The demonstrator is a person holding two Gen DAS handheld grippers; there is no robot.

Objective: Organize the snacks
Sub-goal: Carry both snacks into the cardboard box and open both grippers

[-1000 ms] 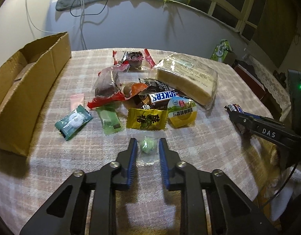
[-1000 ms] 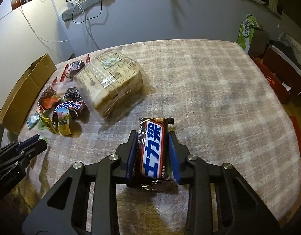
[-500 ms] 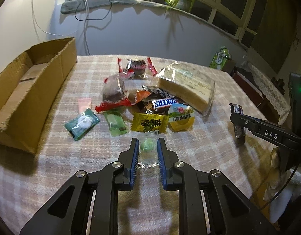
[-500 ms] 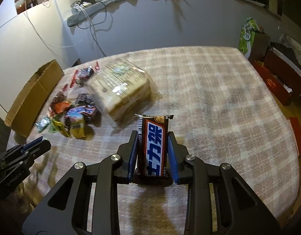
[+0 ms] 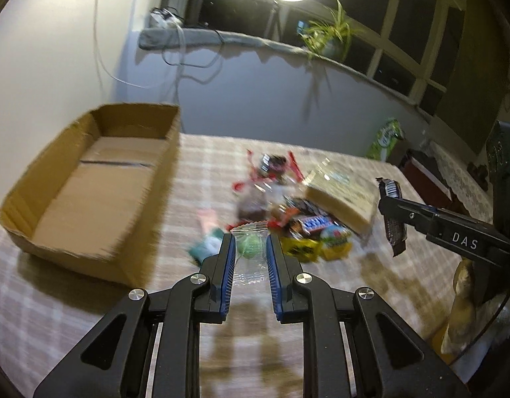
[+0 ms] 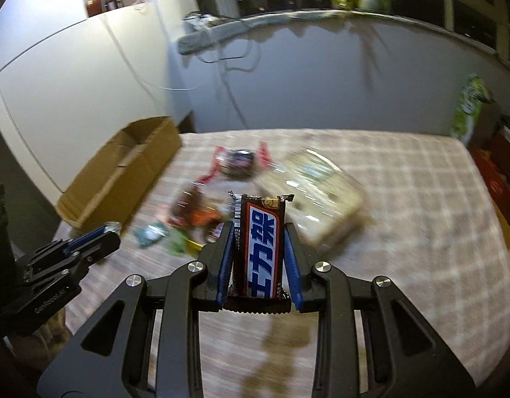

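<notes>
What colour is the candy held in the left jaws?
Green, in a clear wrapper; the left wrist view shows it best.

The right gripper [image 6: 258,248] clamped a chocolate bar [image 6: 259,248] upright. A cardboard box [image 6: 122,179] sat at ten o'clock, the snack pile [image 6: 201,212] between.

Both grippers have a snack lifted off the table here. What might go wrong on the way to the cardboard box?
1. The left gripper pinches the small green candy in a clear wrapper mostly by its loose plastic; it may slip out.
2. The right gripper holds the brown chocolate bar with the blue label by its lower part, so it could tilt.
3. The open cardboard box sits left of both; the grippers could crowd each other there.
</notes>
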